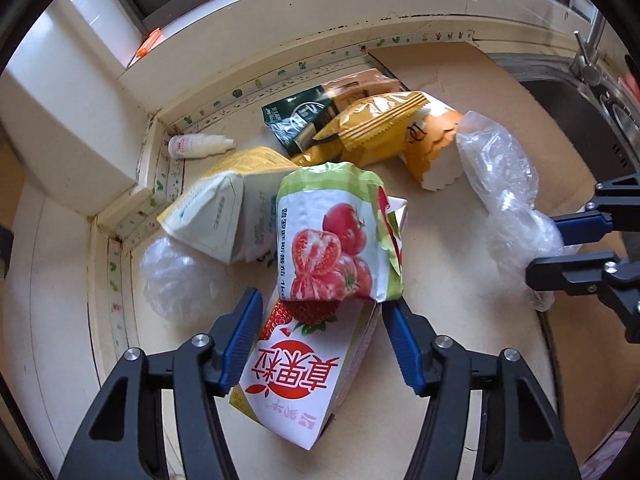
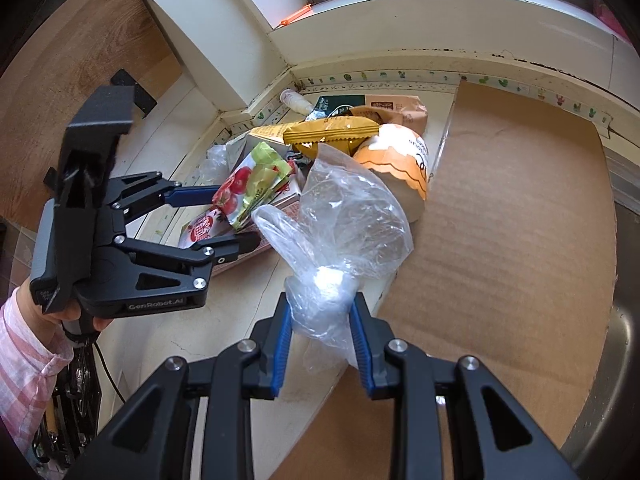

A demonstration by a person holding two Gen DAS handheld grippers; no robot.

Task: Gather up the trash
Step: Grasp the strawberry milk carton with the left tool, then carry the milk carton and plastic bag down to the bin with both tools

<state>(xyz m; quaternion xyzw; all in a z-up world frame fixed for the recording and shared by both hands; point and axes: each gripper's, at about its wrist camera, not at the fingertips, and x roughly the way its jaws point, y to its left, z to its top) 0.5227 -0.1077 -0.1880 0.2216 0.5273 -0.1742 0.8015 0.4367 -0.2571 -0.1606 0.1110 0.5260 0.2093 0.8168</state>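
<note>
The right gripper (image 2: 320, 320) has its fingers pinched narrowly on the bunched neck of a clear plastic bag (image 2: 344, 216), so the loose mouth of the bag balloons out ahead of it toward the litter; judged from that hold, the bag is being kept up and ready as the receptacle for what gets gathered. The left gripper (image 1: 320, 312) straddles the strawberry drink carton (image 1: 304, 364) with its fingers about half spread, one blue pad (image 1: 240, 336) close against the carton's side and the other just beside it; whether the pads already press on it cannot be told. A crumpled tomato-print bag (image 1: 332, 236) lies over the carton's far end, so a lift could drag that along. The rest of the trash sits heaped in the corner: a yellow-and-white pouch (image 1: 216, 216), a yellow snack wrapper (image 1: 368, 124), a dark green packet (image 1: 300, 116), an orange paper cup (image 1: 432, 152), a small white bottle (image 1: 196, 146) and another crumpled film (image 1: 176, 280). The desk (image 1: 460, 300) is pale and glossy, partly covered by a cardboard sheet (image 2: 520, 220), edged with cactus-print tape below a window sill; a steel sink (image 1: 592, 120) lies beyond.
</note>
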